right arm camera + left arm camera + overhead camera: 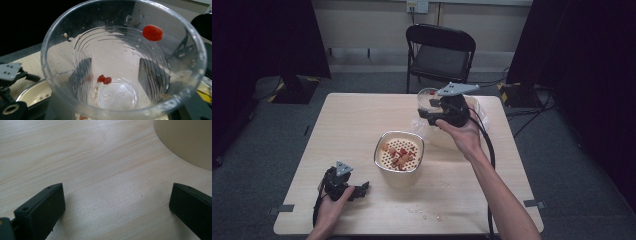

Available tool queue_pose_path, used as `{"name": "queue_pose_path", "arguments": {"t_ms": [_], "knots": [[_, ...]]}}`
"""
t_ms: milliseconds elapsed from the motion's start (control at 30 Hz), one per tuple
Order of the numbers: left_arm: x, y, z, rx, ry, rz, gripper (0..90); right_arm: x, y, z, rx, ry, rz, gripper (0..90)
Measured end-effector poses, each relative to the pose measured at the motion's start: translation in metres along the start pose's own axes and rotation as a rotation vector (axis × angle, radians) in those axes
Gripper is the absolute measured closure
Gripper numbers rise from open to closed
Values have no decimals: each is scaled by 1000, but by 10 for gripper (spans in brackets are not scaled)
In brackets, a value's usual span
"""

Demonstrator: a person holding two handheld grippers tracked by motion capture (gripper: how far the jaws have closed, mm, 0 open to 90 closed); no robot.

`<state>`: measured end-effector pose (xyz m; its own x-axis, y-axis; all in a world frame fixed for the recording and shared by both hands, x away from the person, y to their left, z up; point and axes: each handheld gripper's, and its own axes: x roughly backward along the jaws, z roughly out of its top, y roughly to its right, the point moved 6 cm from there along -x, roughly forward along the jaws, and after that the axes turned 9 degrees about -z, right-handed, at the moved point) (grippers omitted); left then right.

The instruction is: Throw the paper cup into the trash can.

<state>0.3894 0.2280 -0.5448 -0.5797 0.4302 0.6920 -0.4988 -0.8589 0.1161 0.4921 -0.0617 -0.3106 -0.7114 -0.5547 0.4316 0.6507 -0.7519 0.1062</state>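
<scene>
Here the right gripper (432, 107) clasps a clear plastic cup (120, 72) with red bits inside, beyond the strainer bowl (399, 151); the left gripper (357, 190) rests wide open on the table (362, 120)

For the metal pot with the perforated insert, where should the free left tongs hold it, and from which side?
Probably the rim of the metal pot nearest the left tongs, coming from above: the body looks too wide for the open jaws, and the thin upright wall suits a pinch.
</scene>
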Motion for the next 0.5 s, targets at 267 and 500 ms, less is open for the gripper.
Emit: {"name": "queue_pose_path", "arguments": {"t_ms": [267, 500], "knots": [[0, 0, 0, 0, 1, 1, 0, -8, 44, 3, -93, -8, -119, 442], [0, 0, 0, 1, 0, 0, 0, -18, 78, -2, -150, -33, -232, 427]]}}
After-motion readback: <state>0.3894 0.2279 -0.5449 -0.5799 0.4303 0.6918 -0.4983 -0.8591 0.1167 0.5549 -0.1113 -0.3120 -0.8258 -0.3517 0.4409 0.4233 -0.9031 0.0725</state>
